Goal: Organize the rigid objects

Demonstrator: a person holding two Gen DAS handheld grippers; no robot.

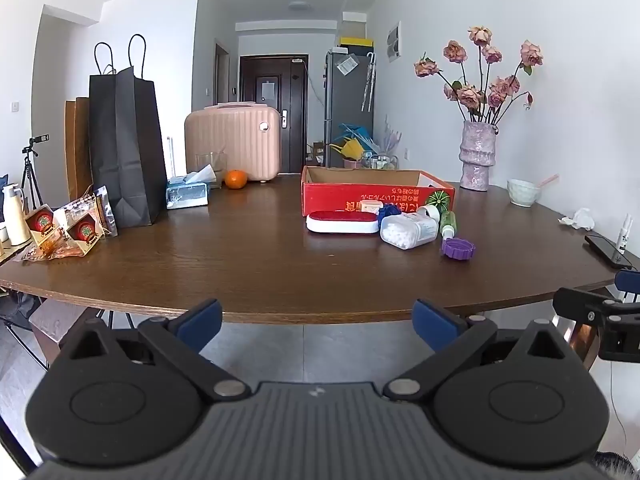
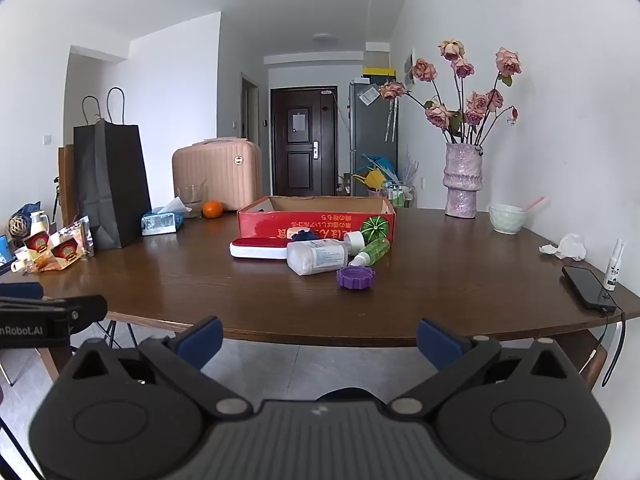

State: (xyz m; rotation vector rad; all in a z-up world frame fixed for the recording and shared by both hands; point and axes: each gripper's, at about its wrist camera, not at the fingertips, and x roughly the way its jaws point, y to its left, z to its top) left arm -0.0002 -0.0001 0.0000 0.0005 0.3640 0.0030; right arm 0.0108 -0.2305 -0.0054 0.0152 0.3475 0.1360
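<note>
A red cardboard box (image 1: 376, 196) (image 2: 316, 216) stands open on the dark wooden table (image 1: 240, 264) (image 2: 260, 300). In front of it lie a red-and-white case (image 1: 342, 222) (image 2: 258, 248), a clear jar of cotton swabs (image 1: 408, 230) (image 2: 318, 257), a tape roll (image 1: 429, 212) (image 2: 355, 240), a green bottle (image 1: 448, 224) (image 2: 372, 252), a purple ridged lid (image 1: 458, 248) (image 2: 356, 278) and a small blue thing (image 1: 389, 211) (image 2: 302, 236). My left gripper (image 1: 318, 320) and right gripper (image 2: 320, 338) are both open and empty, held off the table's near edge.
A black paper bag (image 1: 126, 144) (image 2: 108, 184), tissue box (image 1: 187, 192), orange (image 1: 235, 179), pink suitcase (image 1: 232, 140) and snack packets (image 1: 68, 232) sit left. A flower vase (image 1: 476, 156), bowl (image 1: 523, 192), crumpled tissue (image 2: 566, 247), phone (image 2: 588, 288) and spray bottle (image 2: 614, 266) sit right.
</note>
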